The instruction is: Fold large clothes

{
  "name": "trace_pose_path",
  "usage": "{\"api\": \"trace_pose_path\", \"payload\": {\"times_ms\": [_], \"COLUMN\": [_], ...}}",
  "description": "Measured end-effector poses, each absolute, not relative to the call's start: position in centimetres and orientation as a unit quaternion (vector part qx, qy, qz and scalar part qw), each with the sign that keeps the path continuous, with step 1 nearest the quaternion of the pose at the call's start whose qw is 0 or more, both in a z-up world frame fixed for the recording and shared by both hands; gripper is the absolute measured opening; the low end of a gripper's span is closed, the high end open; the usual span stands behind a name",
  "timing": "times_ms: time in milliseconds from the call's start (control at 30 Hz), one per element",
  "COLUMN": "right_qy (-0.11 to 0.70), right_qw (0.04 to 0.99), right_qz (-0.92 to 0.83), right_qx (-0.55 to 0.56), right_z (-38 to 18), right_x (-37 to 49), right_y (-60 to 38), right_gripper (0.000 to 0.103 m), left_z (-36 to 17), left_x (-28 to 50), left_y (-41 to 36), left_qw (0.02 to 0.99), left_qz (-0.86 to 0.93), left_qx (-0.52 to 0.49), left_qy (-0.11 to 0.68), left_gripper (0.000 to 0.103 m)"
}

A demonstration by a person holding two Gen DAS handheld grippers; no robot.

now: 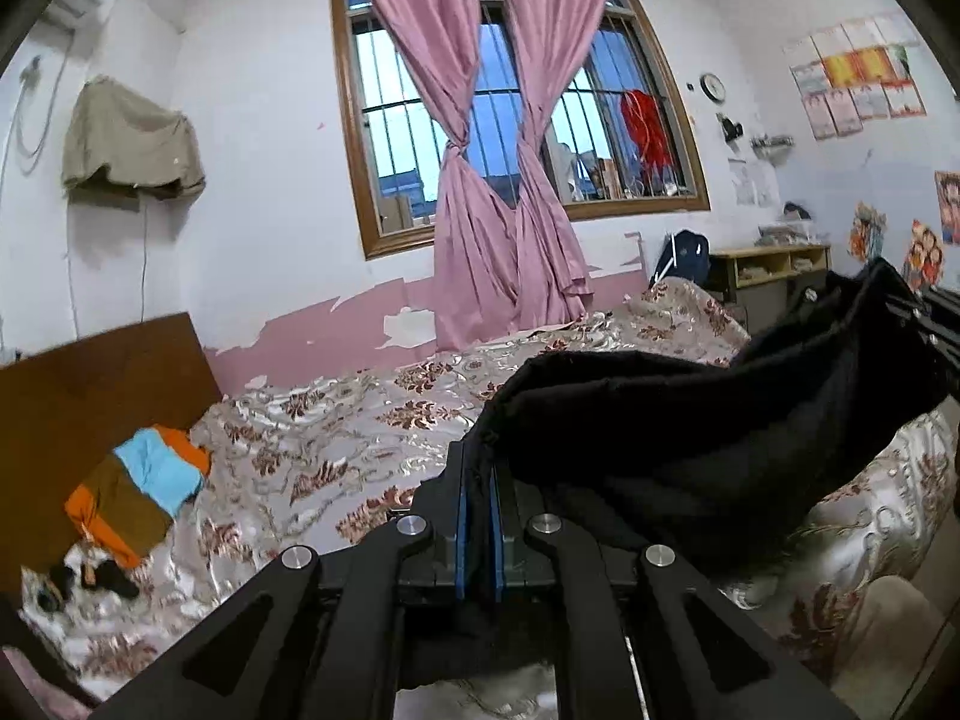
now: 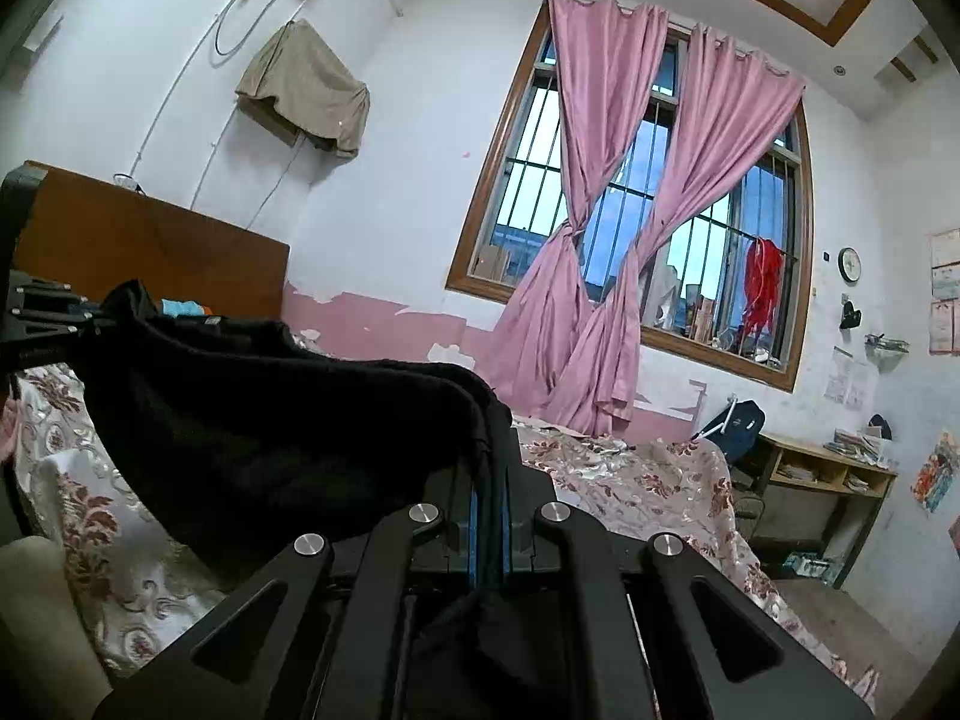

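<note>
A large black garment (image 1: 690, 426) hangs stretched between both grippers above the bed. My left gripper (image 1: 480, 456) is shut on one end of it, the cloth pinched between the blue pads. From there the fabric sags to the right, up to the other gripper (image 1: 900, 306) at the frame's right edge. In the right wrist view my right gripper (image 2: 489, 468) is shut on the black garment (image 2: 270, 420) too. The cloth runs left to the left gripper (image 2: 48, 312), seen at the left edge. The garment's lower part is hidden below the fingers.
The bed (image 1: 336, 438) has a floral satin cover and a brown headboard (image 1: 102, 372). Folded orange, blue and brown clothes (image 1: 144, 480) lie near the headboard. Behind are a barred window with pink curtains (image 1: 498, 180), and a desk (image 2: 822, 474) at the right.
</note>
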State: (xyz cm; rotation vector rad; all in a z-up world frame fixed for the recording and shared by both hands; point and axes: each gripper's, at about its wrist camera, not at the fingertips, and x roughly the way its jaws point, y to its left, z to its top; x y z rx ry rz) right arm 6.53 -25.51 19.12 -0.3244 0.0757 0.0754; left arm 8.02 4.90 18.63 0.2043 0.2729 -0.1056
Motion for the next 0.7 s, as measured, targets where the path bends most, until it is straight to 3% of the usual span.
{"api": "trace_pose_path", "payload": {"times_ms": [200,700], "right_qy": [0.058,0.118], "right_qw": [0.986,0.974], "right_qz": [0.038,0.025], "right_qx": [-0.15,-0.191], "right_z": [19.1,15.5], "right_x": [12.0,29.6], "right_y": [-26.3,-25.6], "right_gripper": [0.004,0.004], "left_z": [19.0,14.7], "left_x": [13.5,30.3], "left_y": [3.4,3.4], "left_qw": [0.977,0.965], "left_qz": [-0.046,-0.035], "left_qx": [0.135,0.065], "left_qy": [0.155,0.253], "left_gripper": [0.006,0.006]}}
